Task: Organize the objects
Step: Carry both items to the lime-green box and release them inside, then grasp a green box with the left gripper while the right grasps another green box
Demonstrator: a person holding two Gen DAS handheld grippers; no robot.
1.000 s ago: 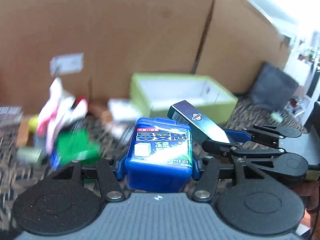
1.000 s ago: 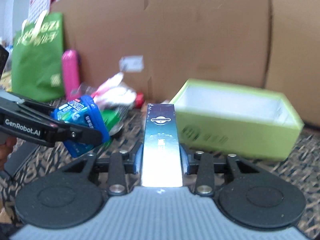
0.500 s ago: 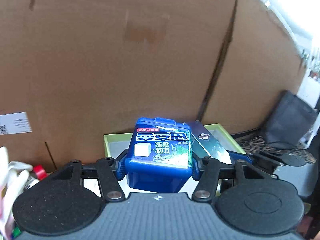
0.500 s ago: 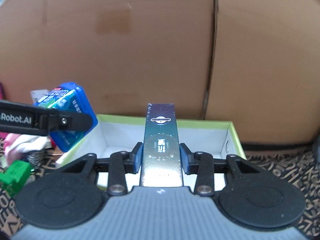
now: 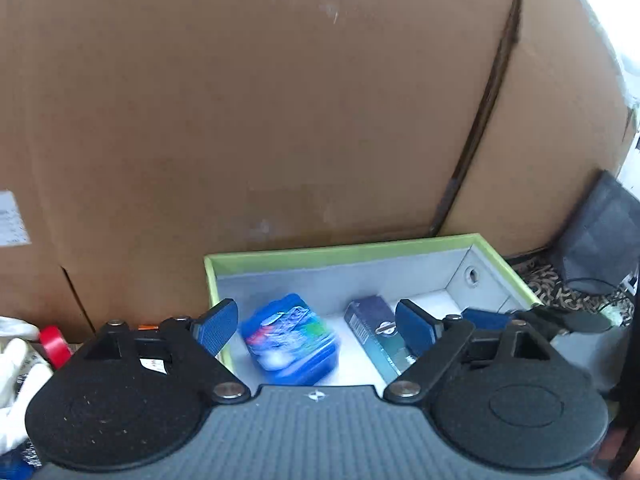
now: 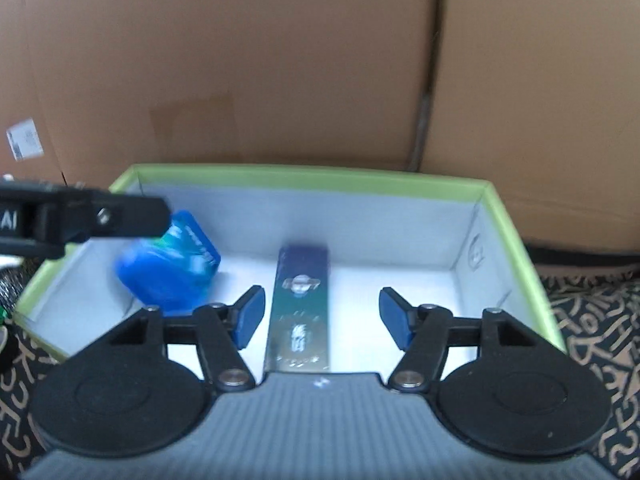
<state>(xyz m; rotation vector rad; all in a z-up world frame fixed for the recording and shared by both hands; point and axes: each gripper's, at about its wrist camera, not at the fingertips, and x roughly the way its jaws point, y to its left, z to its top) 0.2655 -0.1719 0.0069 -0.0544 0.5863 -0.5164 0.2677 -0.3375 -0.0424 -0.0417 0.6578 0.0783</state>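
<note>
Both claws are spread wide right now with nothing pinched. The left claw hangs over the near-left part of the green-rimmed box, and the blue gum tub sits straight ahead at 12 o'clock between its pads, blurry, so I'd guess it's tumbling or just settling on the white floor of the box. On the right wrist cam the same gum tub shows at about 10 o'clock, partly behind the left claw's finger.

The right claw is centred on the long dark carton, which lies flat in the green-rimmed box with its long axis running 6 to 12 o'clock, right along the claw's line. It lies closer to the left pad, and I can't see either pad touching it. From the left cam the long dark carton is just beside the tub at roughly 1 o'clock, the two close but I can't tell if they touch.

So both task items look to be in the box. My read is the next move is backing both claws up and out and heading for the leftover clutter: a red roll and a white glove-like thing at 9 o'clock of the left claw. In the way: the box's near wall, and the two claws sit close, so I'd pull them apart one at a time. The cardboard wall behind blocks going forward.
</note>
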